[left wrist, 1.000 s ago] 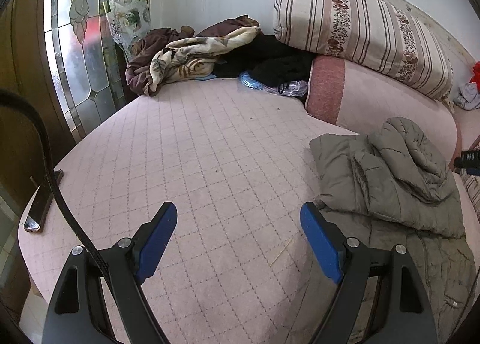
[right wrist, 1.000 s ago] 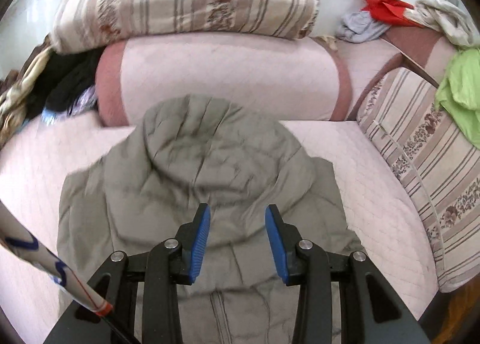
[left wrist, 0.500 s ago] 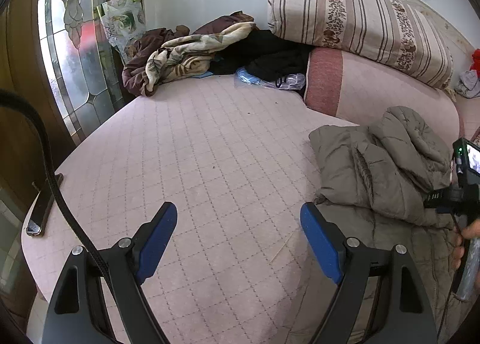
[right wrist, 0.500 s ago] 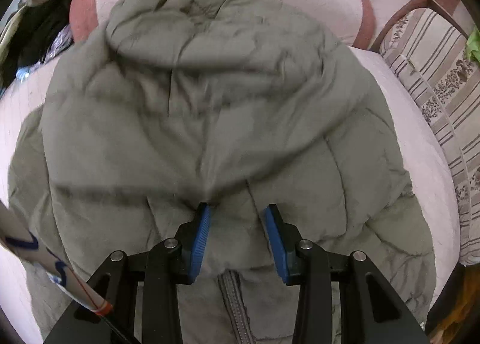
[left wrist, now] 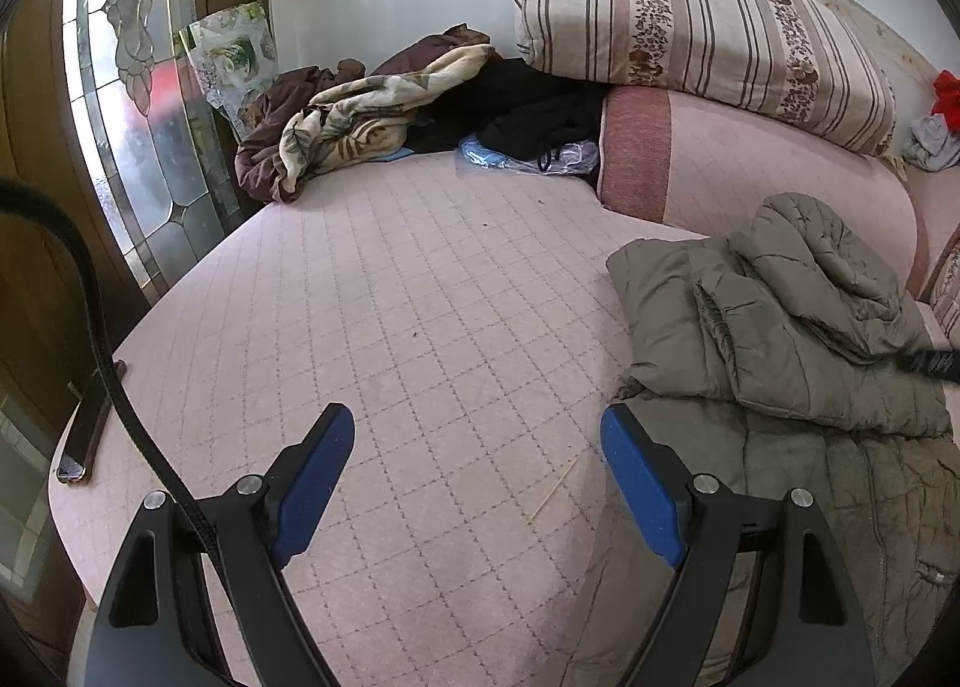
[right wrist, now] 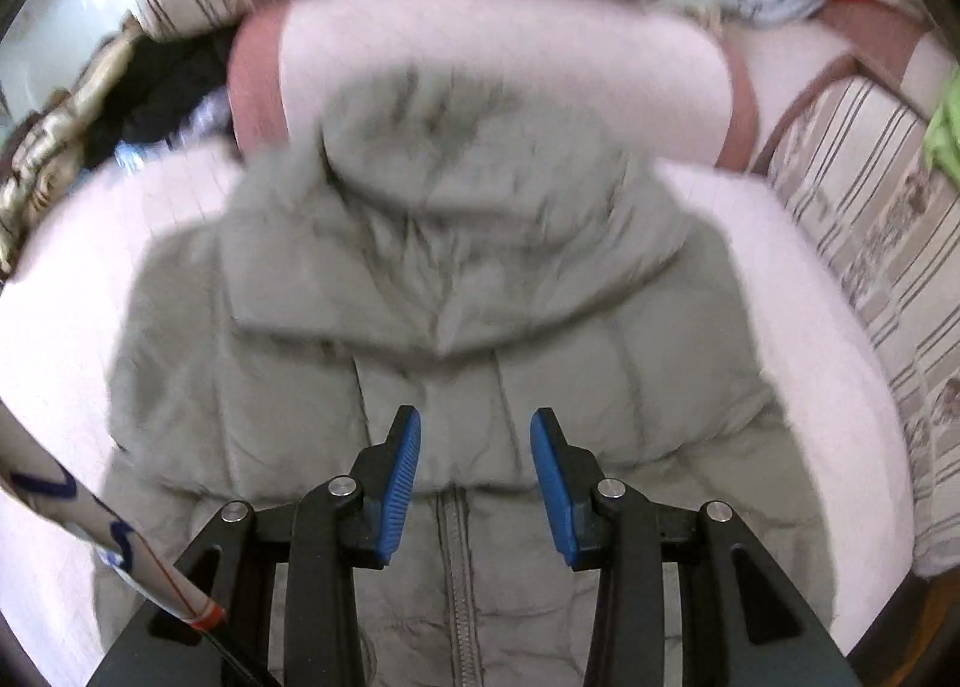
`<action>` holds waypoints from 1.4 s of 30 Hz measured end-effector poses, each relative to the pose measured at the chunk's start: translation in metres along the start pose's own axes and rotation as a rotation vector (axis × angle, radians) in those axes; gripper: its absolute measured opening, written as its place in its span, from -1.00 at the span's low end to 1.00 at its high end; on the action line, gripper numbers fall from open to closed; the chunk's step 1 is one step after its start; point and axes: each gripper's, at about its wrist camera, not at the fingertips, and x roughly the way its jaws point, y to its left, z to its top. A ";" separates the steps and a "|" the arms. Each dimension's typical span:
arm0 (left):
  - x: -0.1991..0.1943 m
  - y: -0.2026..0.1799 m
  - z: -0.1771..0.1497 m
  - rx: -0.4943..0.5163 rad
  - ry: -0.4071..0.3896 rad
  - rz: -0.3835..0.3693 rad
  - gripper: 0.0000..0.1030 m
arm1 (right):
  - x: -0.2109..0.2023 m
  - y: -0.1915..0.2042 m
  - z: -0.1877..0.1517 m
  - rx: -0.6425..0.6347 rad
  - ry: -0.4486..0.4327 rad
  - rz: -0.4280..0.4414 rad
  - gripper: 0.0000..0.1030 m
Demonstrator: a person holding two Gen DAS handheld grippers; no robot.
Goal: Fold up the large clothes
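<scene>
Looking down past your right claw (right wrist: 475, 468), you have its blue pads partly spread with nothing between them, hovering just above the zipper (right wrist: 459, 585) at the chest of the grey-green puffer jacket (right wrist: 420, 291). Your left claw (left wrist: 477, 483) stands spread wide and empty over the bare pink quilted bed (left wrist: 390, 297), with the jacket's near edge just beside its right-hand pad. The jacket lies at the right end of the bed, front up, and the folding looks only partly begun: from the left view the upper part and a sleeve seem heaped back over the body in a loose bundle, while the lower body is flat and unfolded nearest you. From your right view the hood (right wrist: 444, 147) sits piled on the shoulders, though that picture is blurred, so the exact layers cannot be told. You would judge that squaring the sleeves and doubling the body are left to do. Beyond the jacket runs the pink bolster (left wrist: 750, 171) with the striped pillow (left wrist: 702, 33) resting on top. No box or basket shows; the nearest thing to one is the far corner, where a blanket (left wrist: 360, 123) and dark clothes (left wrist: 528, 105) lie loosely heaped.
</scene>
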 end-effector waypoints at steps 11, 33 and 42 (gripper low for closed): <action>0.004 -0.015 0.000 0.052 -0.003 0.011 0.62 | -0.009 0.013 0.078 0.042 -0.154 -0.068 -0.05; -0.001 -0.013 0.000 0.039 -0.007 0.015 0.62 | 0.048 0.005 -0.015 -0.013 0.161 0.038 -0.06; 0.009 -0.017 -0.004 0.037 0.037 0.003 0.62 | -0.003 -0.043 -0.046 -0.043 0.100 0.078 -0.06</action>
